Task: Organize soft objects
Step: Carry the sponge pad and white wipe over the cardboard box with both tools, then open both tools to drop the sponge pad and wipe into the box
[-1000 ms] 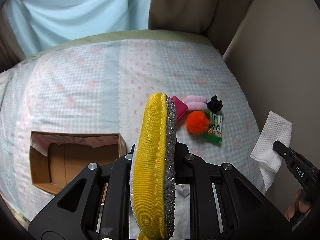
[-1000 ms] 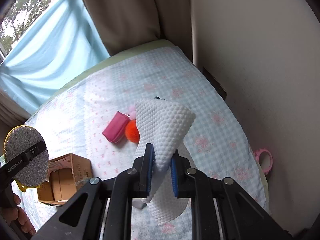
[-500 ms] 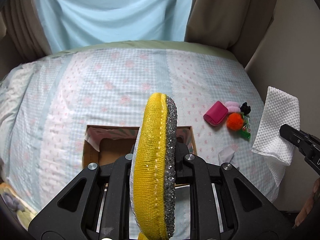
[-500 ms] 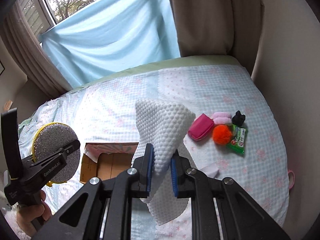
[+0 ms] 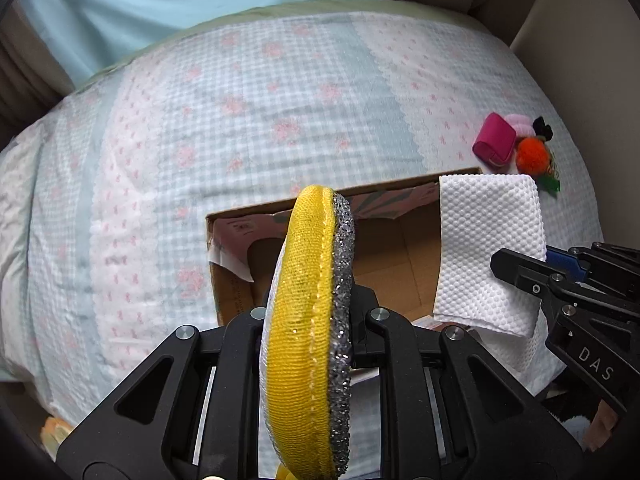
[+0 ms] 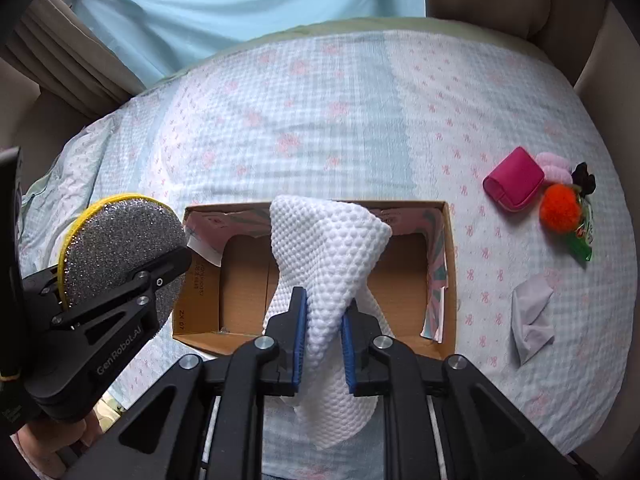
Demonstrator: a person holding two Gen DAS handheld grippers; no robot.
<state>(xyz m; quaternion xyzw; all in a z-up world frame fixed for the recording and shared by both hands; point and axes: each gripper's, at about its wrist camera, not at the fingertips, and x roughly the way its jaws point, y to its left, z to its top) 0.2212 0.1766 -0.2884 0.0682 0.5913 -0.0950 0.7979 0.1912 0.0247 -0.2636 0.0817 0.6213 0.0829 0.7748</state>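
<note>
Yellow scrubber point(image 5: 308, 320) clamped in left tool point(image 5: 316, 320), white cloth point(image 6: 324, 264) in right tool point(image 6: 323, 340).

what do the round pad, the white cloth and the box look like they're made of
Round pad: yellow knitted fabric on one face, glittery silver mesh on the other, likely a scrubber. White cloth: soft, dimpled embossing, possibly nonwoven or paper towel. Box: brown cardboard, matte, with printed paper on the flaps.
</note>
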